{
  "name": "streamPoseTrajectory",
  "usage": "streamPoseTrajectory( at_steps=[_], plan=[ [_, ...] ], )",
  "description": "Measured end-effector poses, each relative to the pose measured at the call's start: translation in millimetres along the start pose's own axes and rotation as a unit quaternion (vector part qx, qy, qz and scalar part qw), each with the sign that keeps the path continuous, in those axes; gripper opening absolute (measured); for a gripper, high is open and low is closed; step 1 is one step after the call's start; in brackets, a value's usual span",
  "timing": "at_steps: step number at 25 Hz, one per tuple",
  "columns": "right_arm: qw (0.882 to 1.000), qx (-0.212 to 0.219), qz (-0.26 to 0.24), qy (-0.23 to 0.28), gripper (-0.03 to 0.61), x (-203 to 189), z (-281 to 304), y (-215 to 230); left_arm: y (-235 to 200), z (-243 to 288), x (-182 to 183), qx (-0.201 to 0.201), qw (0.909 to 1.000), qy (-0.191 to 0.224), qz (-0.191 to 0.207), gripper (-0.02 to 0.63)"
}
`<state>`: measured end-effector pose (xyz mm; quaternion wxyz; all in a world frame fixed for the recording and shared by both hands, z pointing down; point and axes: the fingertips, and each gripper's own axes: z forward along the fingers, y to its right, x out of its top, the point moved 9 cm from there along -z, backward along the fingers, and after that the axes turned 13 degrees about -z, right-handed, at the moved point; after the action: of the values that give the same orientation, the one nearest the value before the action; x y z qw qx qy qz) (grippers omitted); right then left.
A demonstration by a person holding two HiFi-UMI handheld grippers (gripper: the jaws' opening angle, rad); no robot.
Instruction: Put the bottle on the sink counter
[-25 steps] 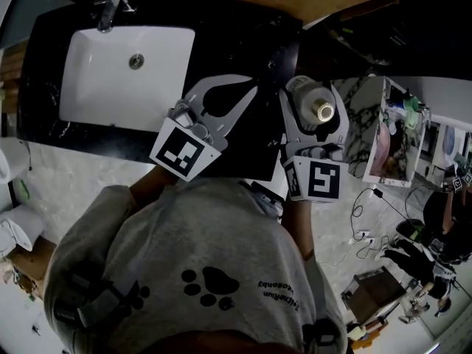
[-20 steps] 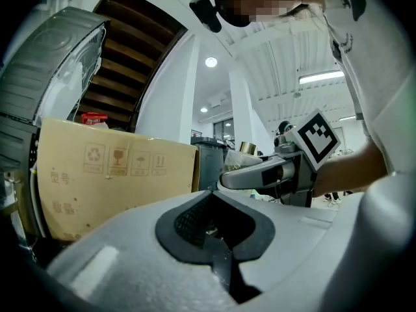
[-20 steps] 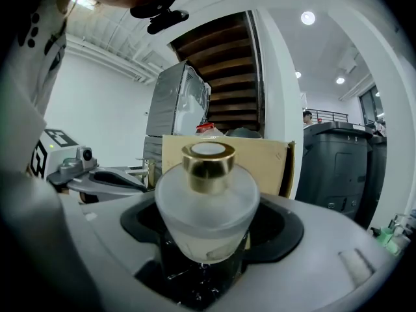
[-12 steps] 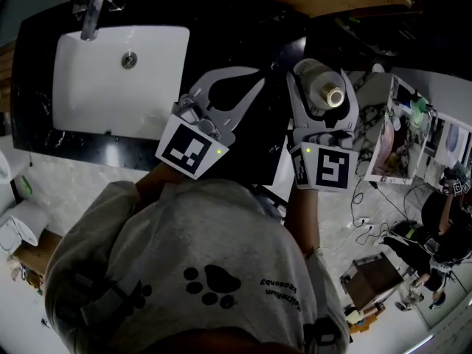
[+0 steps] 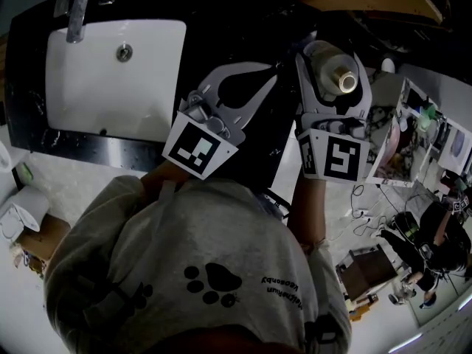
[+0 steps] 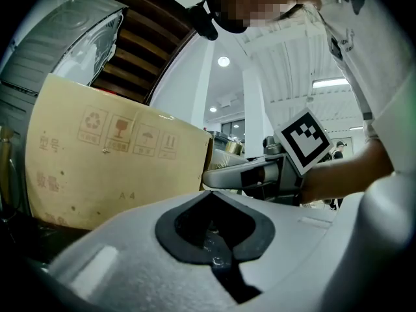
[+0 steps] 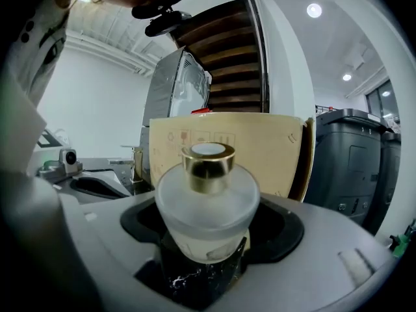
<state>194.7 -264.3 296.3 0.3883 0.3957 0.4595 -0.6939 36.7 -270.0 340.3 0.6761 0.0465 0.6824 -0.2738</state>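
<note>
Over the black marble tabletop point(image 5: 110, 150), near its right edge, the right tongs point(image 5: 333, 51) grip the frosted gold-capped glass bottle point(image 7: 207, 203) aloft, left tongs point(image 5: 271, 76) closed and empty; carrying step, next: lower upright, release.

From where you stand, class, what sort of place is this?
Probably a bathroom washstand mocked up in a workshop: a white basin with a tap set in a black counter, and a cardboard box standing close by.
</note>
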Motion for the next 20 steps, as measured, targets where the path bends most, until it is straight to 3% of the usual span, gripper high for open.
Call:
streamPoseTrajectory(
  at_steps=[20],
  plan=[
    [1.0, 0.027, 0.008, -0.012, 0.334, -50, 52, 16, -24, 32, -30, 0.026, 0.9996, 0.007, -0.006, 0.002]
  ],
)
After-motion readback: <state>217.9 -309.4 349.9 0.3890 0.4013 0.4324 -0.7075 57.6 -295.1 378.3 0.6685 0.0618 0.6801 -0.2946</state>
